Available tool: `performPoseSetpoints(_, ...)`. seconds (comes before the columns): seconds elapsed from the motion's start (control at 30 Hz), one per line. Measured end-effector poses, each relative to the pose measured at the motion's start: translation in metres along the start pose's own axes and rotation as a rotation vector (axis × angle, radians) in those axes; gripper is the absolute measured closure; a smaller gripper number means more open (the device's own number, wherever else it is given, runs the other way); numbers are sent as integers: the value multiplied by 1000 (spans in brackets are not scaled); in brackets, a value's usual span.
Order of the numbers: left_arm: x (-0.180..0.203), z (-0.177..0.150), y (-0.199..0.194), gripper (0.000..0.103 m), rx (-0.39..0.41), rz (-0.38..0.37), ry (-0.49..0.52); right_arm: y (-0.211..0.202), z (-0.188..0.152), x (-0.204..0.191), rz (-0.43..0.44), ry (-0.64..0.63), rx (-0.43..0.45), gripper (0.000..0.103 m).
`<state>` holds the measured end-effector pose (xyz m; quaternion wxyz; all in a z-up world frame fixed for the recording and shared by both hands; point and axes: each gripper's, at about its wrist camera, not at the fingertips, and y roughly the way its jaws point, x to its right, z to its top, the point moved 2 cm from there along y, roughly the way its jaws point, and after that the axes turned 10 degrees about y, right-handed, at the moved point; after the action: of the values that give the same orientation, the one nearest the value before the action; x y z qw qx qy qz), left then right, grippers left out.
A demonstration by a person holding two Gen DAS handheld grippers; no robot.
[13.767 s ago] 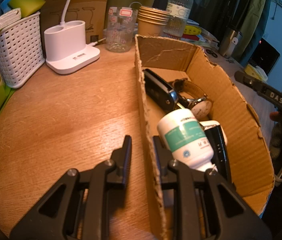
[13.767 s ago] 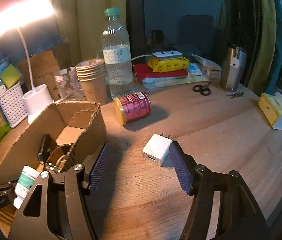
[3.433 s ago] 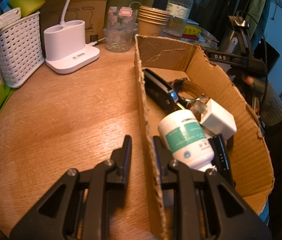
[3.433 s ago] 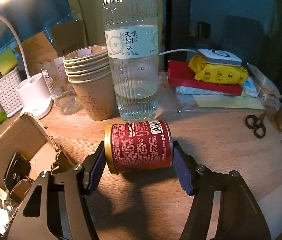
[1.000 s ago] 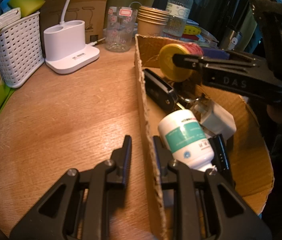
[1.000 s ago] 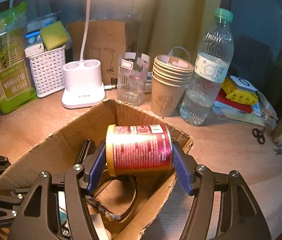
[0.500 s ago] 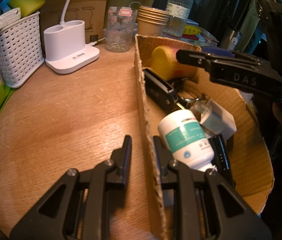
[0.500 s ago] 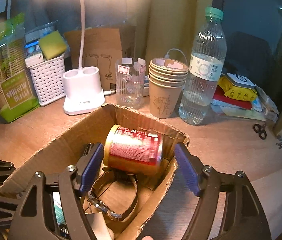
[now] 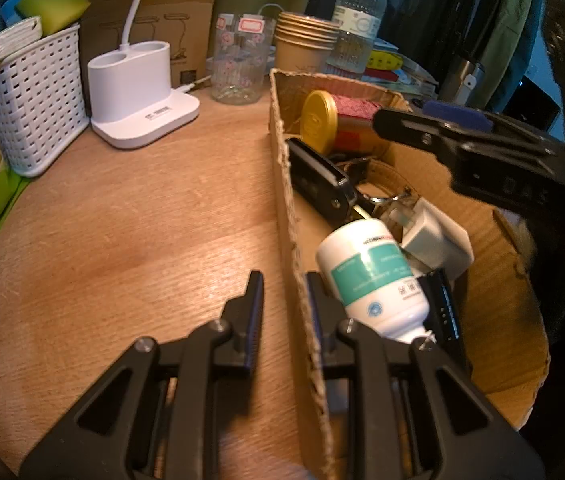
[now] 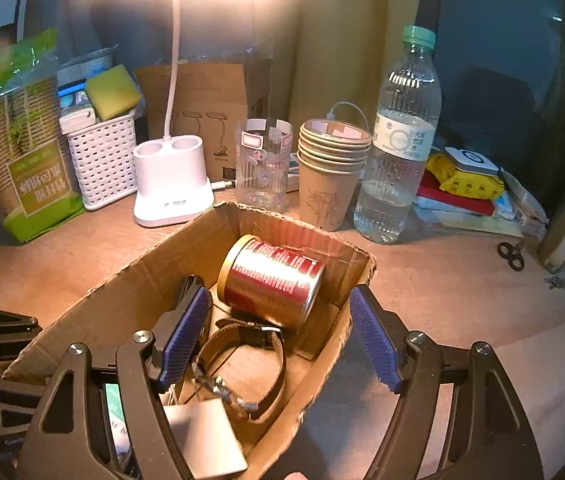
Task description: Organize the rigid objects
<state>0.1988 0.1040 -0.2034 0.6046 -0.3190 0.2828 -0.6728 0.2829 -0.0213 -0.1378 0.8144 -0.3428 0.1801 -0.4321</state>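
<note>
A red can [image 10: 272, 280] with white lettering and a gold lid [image 9: 317, 122] is seen in a plain brown box [image 10: 122, 300]. A white bottle [image 9: 370, 276] is banded in teal. A white charger [image 9: 436, 240], a black key fob [image 9: 316, 178] and a brown-strapped watch [image 10: 242, 360] are shown beside it. The black right tool [image 10: 280, 334] is fitted with blue ribbed pads. The desk [image 9: 122, 240] is grained orange-brown wood. A white lattice basket [image 10: 102, 160] is topped with a yellow-green sponge [image 10: 112, 92]. A white lamp base [image 10: 170, 178], tan cups [image 10: 332, 172] printed with bamboo and a clear, green-capped water bottle [image 10: 400, 140] are lined up at the far side.
</note>
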Motion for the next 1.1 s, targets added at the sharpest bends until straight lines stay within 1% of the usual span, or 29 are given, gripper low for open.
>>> performPoseSetpoints(0.13, 0, 0, 0, 82, 0, 0, 0, -14, -6, 2, -3, 28, 5, 27)
performPoseSetpoints(0.5, -1, 1, 0, 82, 0, 3, 1, -47, -29, 12, -56, 80, 13, 27)
performPoseSetpoints(0.87, -1, 2, 0, 82, 1, 10, 8, -82, -54, 24, -107, 198, 12, 27)
performPoseSetpoints(0.97, -1, 3, -1, 82, 3, 19, 7, -97, -59, 27, -137, 214, 27, 27)
performPoseSetpoints(1.1, 7, 3, -1, 82, -2, 38, 24, -111, -59, 34, -152, 243, 49, 27)
